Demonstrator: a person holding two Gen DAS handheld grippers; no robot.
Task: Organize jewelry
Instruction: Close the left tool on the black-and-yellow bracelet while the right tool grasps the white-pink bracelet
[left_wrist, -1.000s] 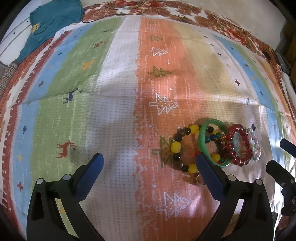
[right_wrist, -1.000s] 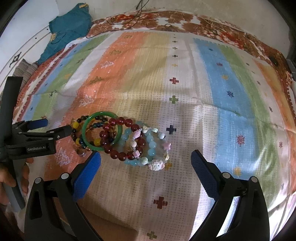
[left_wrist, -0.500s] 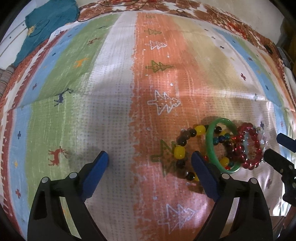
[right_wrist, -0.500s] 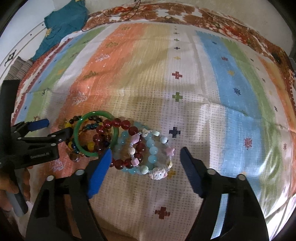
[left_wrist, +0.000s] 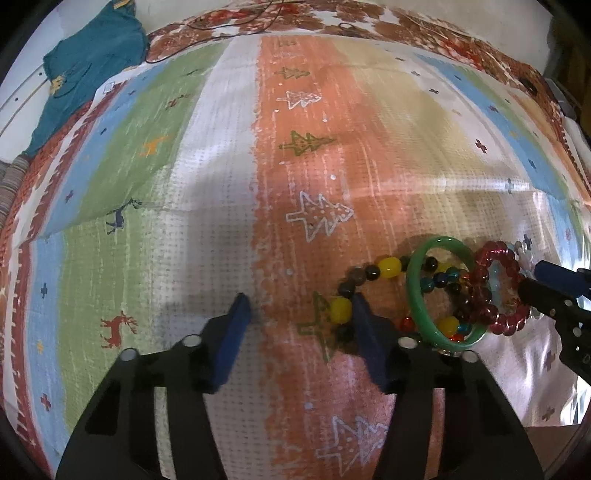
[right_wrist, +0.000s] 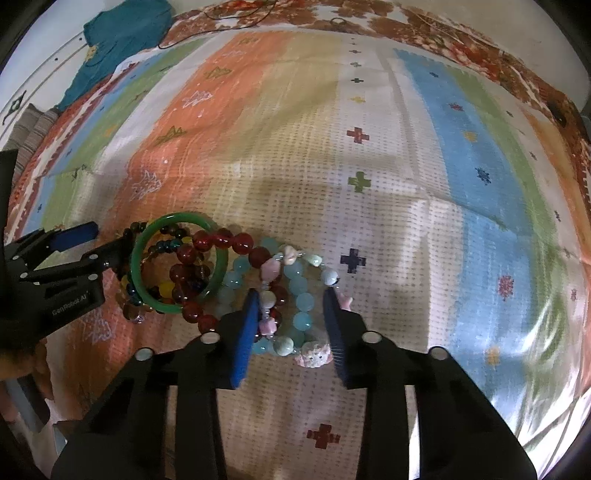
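Several bracelets lie piled on a striped cloth. A green bangle (left_wrist: 439, 291) (right_wrist: 179, 262) lies over a yellow and dark bead bracelet (left_wrist: 341, 308) and beside a red bead bracelet (left_wrist: 498, 288) (right_wrist: 221, 240). A pale blue bead bracelet (right_wrist: 303, 299) and a pink and white charm bracelet (right_wrist: 269, 299) lie to their right. My left gripper (left_wrist: 301, 332) is partly closed on bare cloth, its right finger beside the yellow beads. My right gripper (right_wrist: 291, 325) is partly closed around the blue and charm bracelets, fingers not pinching them.
A teal garment (left_wrist: 92, 70) (right_wrist: 118, 40) lies at the far left corner of the striped cloth (left_wrist: 207, 184). A dark cable (right_wrist: 236, 14) runs along the far edge. A hand (right_wrist: 22, 373) holds the left gripper at the left of the right wrist view.
Both grippers have narrowed their jaws a lot. The right gripper moved forward over the blue and charm bracelets. The left gripper came in beside the yellow bead bracelet.
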